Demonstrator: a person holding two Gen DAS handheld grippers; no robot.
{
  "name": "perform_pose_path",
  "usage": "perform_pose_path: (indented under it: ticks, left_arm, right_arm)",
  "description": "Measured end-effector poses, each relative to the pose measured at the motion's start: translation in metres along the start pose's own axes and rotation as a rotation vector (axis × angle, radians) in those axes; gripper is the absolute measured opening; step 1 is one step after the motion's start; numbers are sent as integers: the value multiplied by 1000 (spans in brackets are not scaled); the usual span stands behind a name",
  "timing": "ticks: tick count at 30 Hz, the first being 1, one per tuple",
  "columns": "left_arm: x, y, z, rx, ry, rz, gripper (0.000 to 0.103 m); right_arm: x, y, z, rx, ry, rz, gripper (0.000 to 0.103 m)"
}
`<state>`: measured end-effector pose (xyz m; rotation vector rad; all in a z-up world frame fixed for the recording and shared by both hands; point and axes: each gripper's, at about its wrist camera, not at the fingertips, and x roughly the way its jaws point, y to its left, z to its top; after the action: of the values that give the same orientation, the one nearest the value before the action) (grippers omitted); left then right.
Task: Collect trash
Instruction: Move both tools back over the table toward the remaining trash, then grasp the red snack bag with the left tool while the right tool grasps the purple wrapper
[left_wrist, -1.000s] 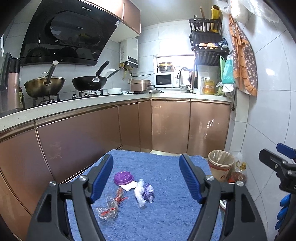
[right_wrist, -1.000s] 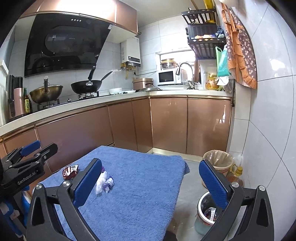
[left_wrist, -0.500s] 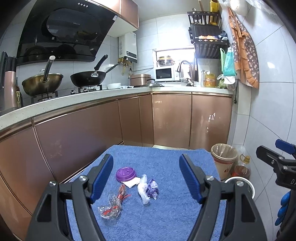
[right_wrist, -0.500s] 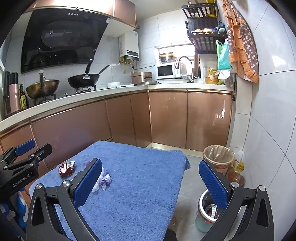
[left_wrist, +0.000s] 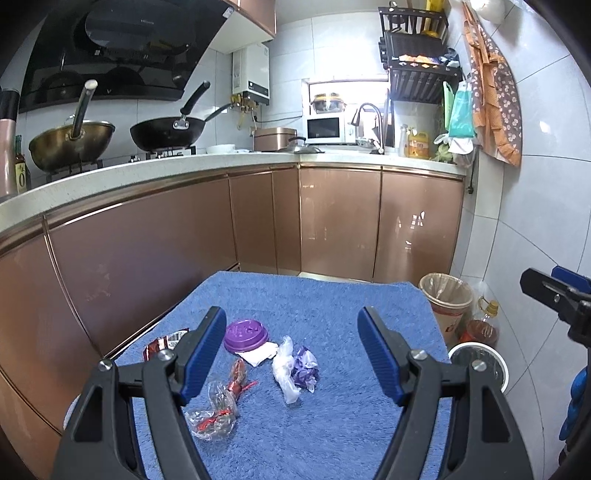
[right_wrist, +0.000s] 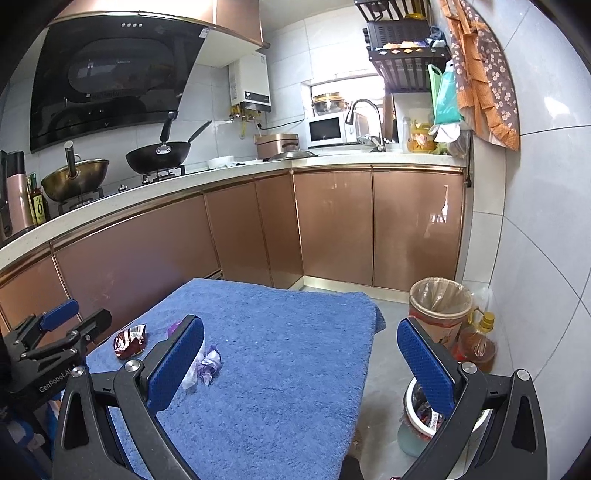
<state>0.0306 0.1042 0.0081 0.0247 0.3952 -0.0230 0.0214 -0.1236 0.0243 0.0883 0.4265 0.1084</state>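
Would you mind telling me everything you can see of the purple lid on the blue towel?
The purple lid is a round, domed piece of what looks like plastic, with raised lettering on top and a flared rim. It lies flat, top side up, on the blue towel. Its right edge overlaps a folded white paper. The left gripper is open above it without touching. In the right wrist view only a sliver shows.

the right half of the blue towel (right_wrist: 295, 354) lies bare; the litter crowds its left: purple lid (left_wrist: 245, 335), clear wrappers (left_wrist: 218, 410), purple scrap (left_wrist: 304, 371). cabinets (left_wrist: 147, 258) wall the left, the lined bin (right_wrist: 439, 314) and white bin (left_wrist: 480, 363) stand right
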Motion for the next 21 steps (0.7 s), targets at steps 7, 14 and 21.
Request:
perform_pose_path:
  ticks: [7,14,21]
  left_arm:
    - [27,27,-7,-9,38,7,72]
    - [61,83,-23,-4,97,74,72]
    - [88,151,-52,-15,182,92,72]
  right_arm:
    - [30,19,2,-27,56,40,100]
    - [69,41,-2,-49,127,86,96]
    - [110,60,-14,-68,210,145,87]
